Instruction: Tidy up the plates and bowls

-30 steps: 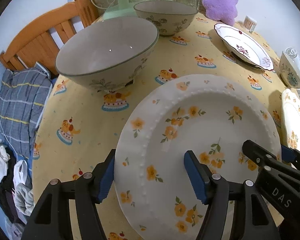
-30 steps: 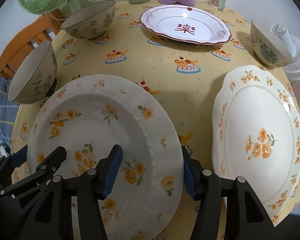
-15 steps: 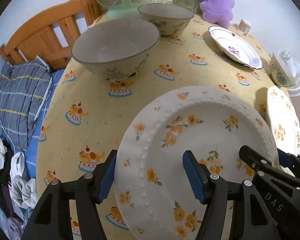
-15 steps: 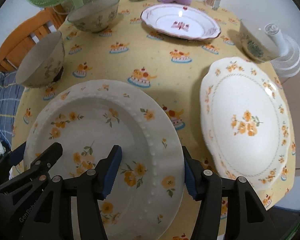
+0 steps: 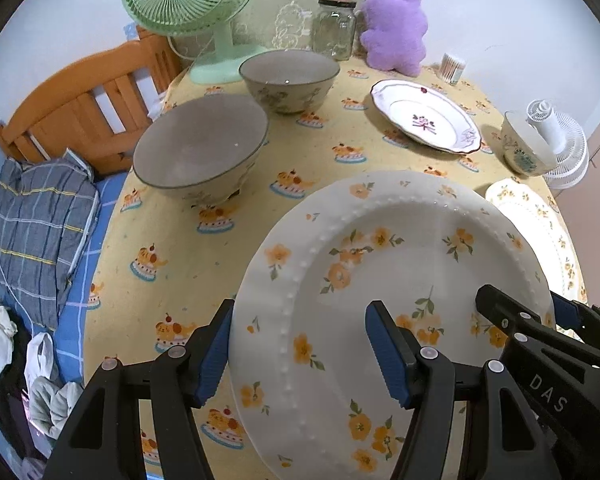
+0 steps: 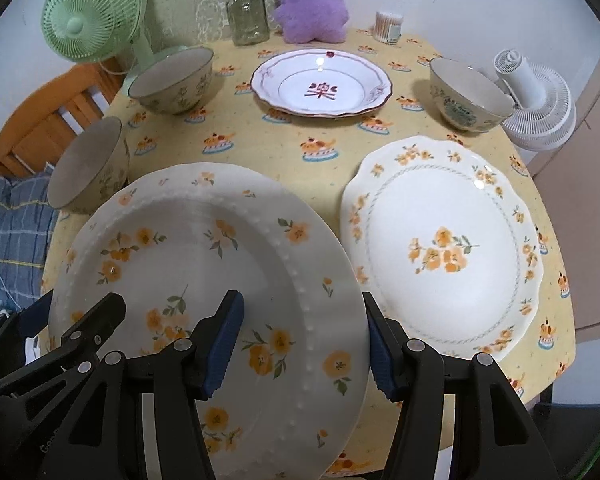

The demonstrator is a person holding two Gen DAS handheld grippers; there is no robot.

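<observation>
Left edge, left wrist view: wooden bed frame (image 5: 76,108) and plaid pillow (image 5: 36,220) sit beside the counter (image 5: 172,248), which wears a yellow cake-print cloth. Green fan (image 5: 188,0) stands at the counter's far left corner. Two grey-lined bowls near it: near bowl (image 5: 200,148) and far bowl (image 5: 290,80), close but apart. Glass jar (image 5: 334,28) and purple plush (image 5: 396,28) against the back wall.

Left claw (image 5: 300,356) pinches the left rim of the beaded flower plate (image 5: 400,280): one blue pad outside the rim, one on the plate face. Right claw (image 6: 300,340) pinches the same plate's right rim the same way. Plate is tilted, held over the counter's near edge between both claws; can't tell how far clear of the cloth.

Right of it, right wrist view: scalloped flower plate (image 6: 440,240) flat on the counter, just beside the held plate. Behind: red-trim plate (image 6: 320,84) centre back, teal-pattern bowl (image 6: 468,96) at far right, white fan (image 6: 536,104) touching or just behind it.
</observation>
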